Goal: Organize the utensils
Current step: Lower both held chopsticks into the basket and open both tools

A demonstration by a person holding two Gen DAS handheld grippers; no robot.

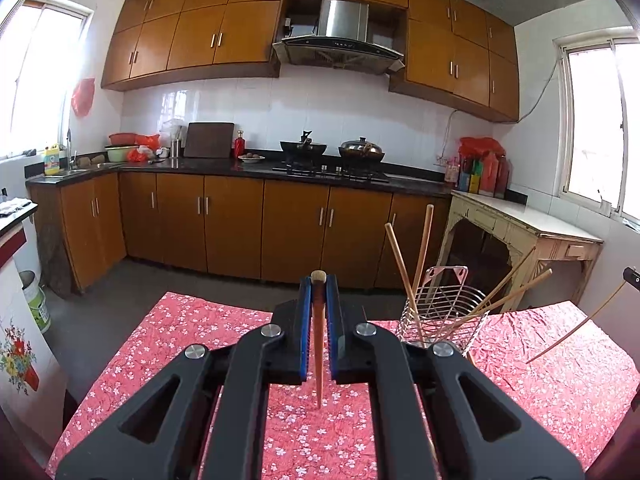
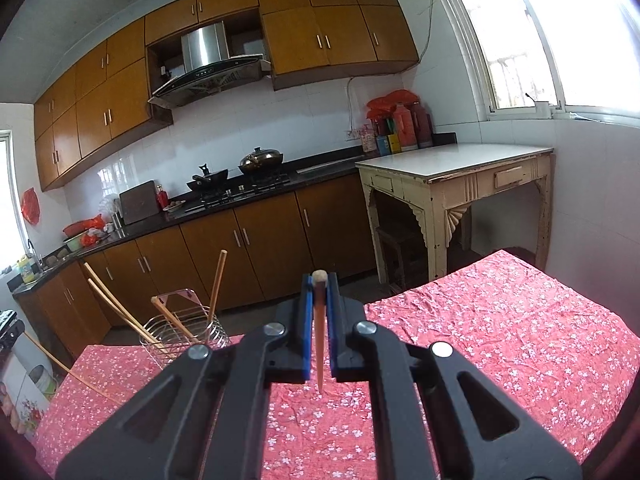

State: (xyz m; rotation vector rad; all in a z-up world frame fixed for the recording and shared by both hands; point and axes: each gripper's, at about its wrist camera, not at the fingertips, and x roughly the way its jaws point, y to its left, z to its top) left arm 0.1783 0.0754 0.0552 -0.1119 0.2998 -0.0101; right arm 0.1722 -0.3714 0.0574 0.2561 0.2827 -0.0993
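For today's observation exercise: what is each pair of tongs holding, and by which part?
Left tongs clamp a chopstick near its thick blunt end, tip hanging down. Right tongs likewise grip a second chopstick.

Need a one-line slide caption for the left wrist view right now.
Left gripper shut on a brown wooden chopstick above the red floral tablecloth, wire utensil basket holding more chopsticks to its right.

The right gripper (image 2: 319,286), clamped on one wooden chopstick (image 2: 319,344), hangs above the red floral tablecloth (image 2: 500,332), with a wire utensil basket (image 2: 182,334) holding chopsticks left of it.
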